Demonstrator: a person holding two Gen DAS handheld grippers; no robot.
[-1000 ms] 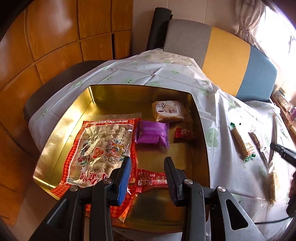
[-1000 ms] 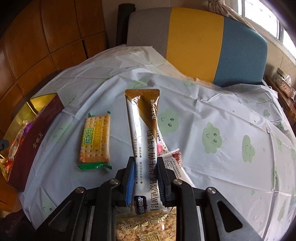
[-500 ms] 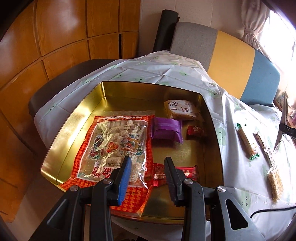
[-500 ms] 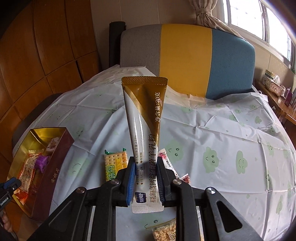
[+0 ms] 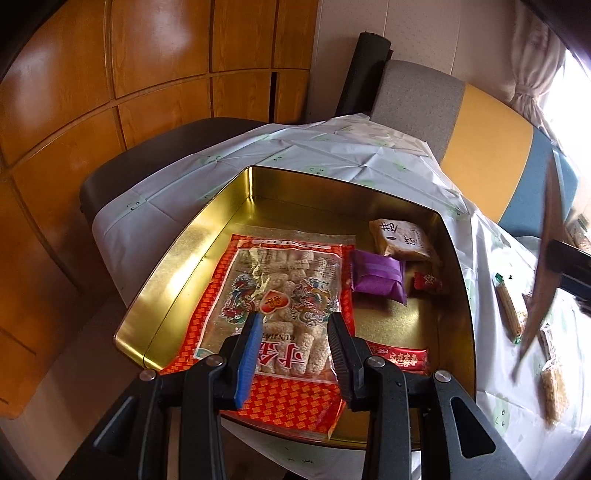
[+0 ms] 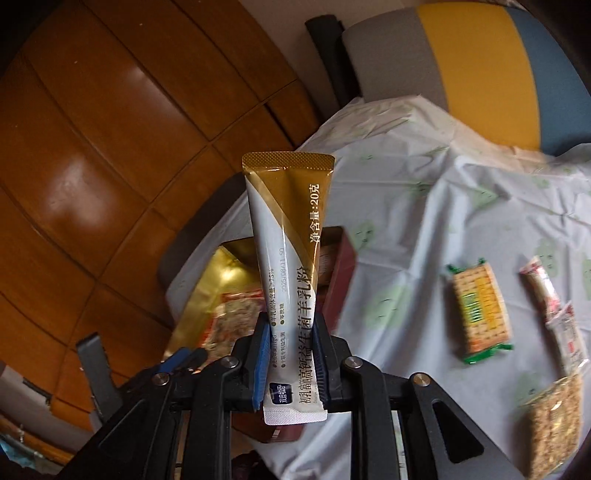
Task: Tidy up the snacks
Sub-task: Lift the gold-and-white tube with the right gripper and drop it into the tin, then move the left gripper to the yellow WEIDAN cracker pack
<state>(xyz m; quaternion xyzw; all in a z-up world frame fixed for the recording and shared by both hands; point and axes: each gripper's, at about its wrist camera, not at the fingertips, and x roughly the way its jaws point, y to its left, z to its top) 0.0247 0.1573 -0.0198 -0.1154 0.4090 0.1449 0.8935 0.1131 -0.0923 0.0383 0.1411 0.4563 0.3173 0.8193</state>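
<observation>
Our right gripper [image 6: 289,354] pinches a gold-and-white powder sachet [image 6: 289,236] near its lower end, holding it upright above the tablecloth [image 6: 424,221], with the gold tin [image 5: 192,266] behind it. Our left gripper [image 5: 295,332] hovers over that tin, jaws spread and empty, above the red rice-cracker bag [image 5: 280,295]. A purple packet [image 5: 376,275] lies beside the bag.

Glossy orange-brown wood panelling [image 5: 155,85] covers the wall on the left, seamed into large rectangles. Pale wall section [image 5: 424,33] beyond. Counter under a white plastic cloth [image 6: 424,206] printed with green cloud faces. Behind it a padded seat back [image 6: 476,62] in grey, yellow and blue bands, with a dark roll [image 5: 365,70] standing beside it. Cream curtain [image 5: 532,62] tied back at a bright window, upper right.
</observation>
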